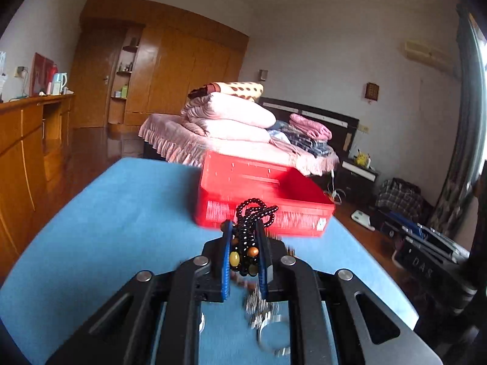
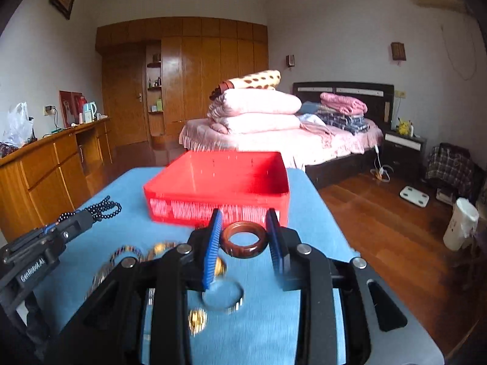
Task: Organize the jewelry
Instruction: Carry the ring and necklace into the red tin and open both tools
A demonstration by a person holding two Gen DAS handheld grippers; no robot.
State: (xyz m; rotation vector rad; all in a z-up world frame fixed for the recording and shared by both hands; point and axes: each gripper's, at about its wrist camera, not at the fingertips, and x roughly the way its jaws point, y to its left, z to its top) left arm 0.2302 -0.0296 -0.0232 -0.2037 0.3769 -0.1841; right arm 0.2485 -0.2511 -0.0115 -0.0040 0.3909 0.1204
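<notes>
My left gripper (image 1: pixel 245 228) is shut on a black bead necklace (image 1: pixel 254 213) with a few amber beads, bunched between its blue pads above the blue cloth. From the right wrist view, that gripper (image 2: pixel 82 217) shows at the left with the black bead necklace (image 2: pixel 105 207) looping out of its tip. My right gripper (image 2: pixel 245 225) is shut on a brown wooden bangle (image 2: pixel 244 239), held flat between its pads. An open red box (image 1: pixel 264 200) stands ahead of both grippers, and its front wall (image 2: pixel 219 210) is close behind the bangle. Blurred silver and gold bracelets (image 2: pixel 222 298) lie on the cloth below.
The blue cloth (image 1: pixel 121 213) covers a narrow table; its right edge drops to a wooden floor (image 2: pixel 380 228). More metal bracelets (image 1: pixel 268 325) lie beneath the left gripper. A bed (image 2: pixel 274 133) with folded bedding stands behind the table, and a wooden cabinet (image 2: pixel 61 167) runs along the left.
</notes>
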